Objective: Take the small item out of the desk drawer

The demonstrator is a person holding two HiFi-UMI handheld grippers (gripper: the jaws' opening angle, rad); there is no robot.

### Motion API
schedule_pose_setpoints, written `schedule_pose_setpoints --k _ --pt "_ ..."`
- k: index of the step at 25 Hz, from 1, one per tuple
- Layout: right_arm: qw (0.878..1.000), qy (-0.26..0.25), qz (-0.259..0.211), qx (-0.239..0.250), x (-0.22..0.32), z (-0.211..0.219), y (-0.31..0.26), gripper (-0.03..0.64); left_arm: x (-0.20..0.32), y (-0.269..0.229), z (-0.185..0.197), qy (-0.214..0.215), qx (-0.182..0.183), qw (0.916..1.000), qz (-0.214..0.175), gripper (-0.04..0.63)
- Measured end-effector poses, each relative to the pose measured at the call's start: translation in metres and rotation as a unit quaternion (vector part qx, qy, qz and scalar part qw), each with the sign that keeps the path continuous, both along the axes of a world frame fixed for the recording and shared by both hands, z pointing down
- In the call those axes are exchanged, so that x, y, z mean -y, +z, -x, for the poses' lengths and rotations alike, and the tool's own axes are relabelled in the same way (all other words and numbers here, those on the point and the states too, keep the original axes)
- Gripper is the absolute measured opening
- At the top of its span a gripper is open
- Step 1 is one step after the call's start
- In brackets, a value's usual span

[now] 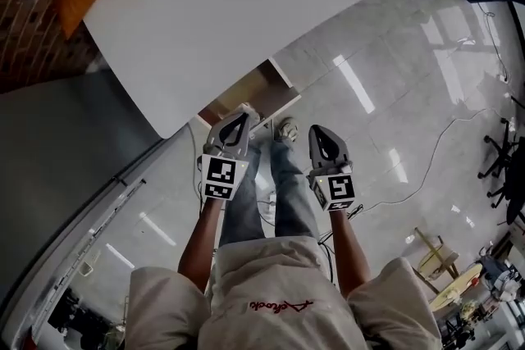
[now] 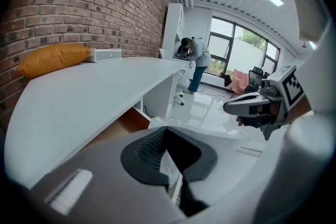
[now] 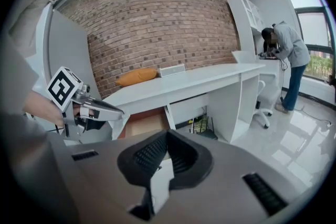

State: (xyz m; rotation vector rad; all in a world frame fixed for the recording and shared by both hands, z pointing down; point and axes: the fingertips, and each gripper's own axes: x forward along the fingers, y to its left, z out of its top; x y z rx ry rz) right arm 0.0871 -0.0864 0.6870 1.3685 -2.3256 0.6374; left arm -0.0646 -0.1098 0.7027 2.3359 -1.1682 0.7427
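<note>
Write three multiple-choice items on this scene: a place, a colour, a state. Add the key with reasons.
1. The orange cushion lies: A) on the floor; B) on the desk, by the brick wall; C) on a chair.
2. The desk top is: A) black; B) green; C) white.
3. The desk drawer is: A) open; B) shut; C) taken out entirely.
Key: 1 B, it rests on the desk top near the wall; 2 C, its surface shows plain white; 3 A, its wooden inside juts past the desk edge.
</note>
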Motion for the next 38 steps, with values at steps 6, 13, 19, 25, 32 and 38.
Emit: schedule_pose_setpoints --k 6,13,19,25,32,38 --pt "0.999 -0.003 -0.033 0.004 0.021 0.006 -0.049 0.012 0.015 -0.052 -0.004 -0.004 -0.014 0.9994 -0.031 0.009" --pt "0.996 -0.003 -0.085 0.004 0.050 0.006 -0.109 0.012 0.030 -0.107 -0.004 -0.021 -0.033 0.9971 -0.065 0.009" --pt "0.993 0.008 -0.119 0.008 0.054 0.000 -0.153 0.012 0.042 -0.156 0.007 -0.037 -0.039 0.9943 -0.092 0.009" --pt "0.989 0.020 -0.144 0.003 0.062 -0.008 -0.192 0.011 0.063 -0.205 0.012 -0.047 -0.045 0.9888 -0.134 0.009" --pt "0.980 0.032 -0.195 0.003 0.078 -0.022 -0.249 0.011 0.074 -0.255 0.010 -0.055 -0.054 0.9827 -0.168 0.009" --pt "0.975 0.043 -0.220 0.000 0.078 -0.031 -0.280 0.011 0.075 -0.288 0.008 -0.056 -0.060 0.9774 -0.195 0.009"
